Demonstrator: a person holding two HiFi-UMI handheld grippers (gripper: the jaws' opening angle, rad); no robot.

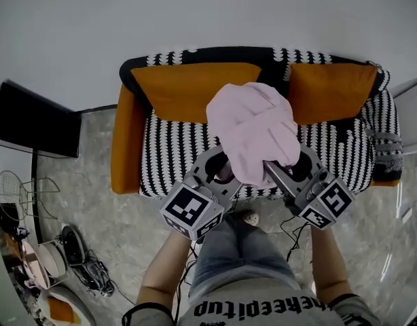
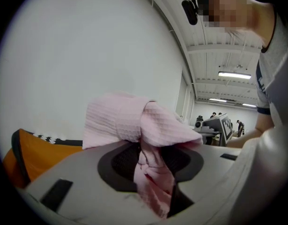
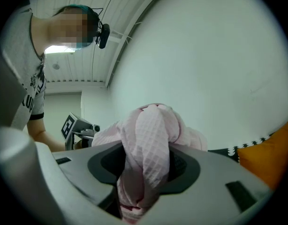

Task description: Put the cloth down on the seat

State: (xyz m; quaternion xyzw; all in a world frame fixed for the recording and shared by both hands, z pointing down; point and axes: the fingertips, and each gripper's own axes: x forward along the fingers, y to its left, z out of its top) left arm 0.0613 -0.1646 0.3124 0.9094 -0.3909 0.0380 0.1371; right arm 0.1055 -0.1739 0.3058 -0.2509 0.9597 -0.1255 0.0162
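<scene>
From the head view, the bunched pink waffle-weave cloth (image 1: 252, 131) hides the tips of the left claw (image 1: 222, 174) and the right claw (image 1: 282, 170). It also covers the middle of the black-and-white patterned sofa (image 1: 174, 158). In both gripper views its folds fill the gap between the jaws, hiding their inner faces. The person's torso (image 1: 256, 304) is cut off at the near edge. The distant figures (image 2: 213, 116) are too small to tell apart.
</scene>
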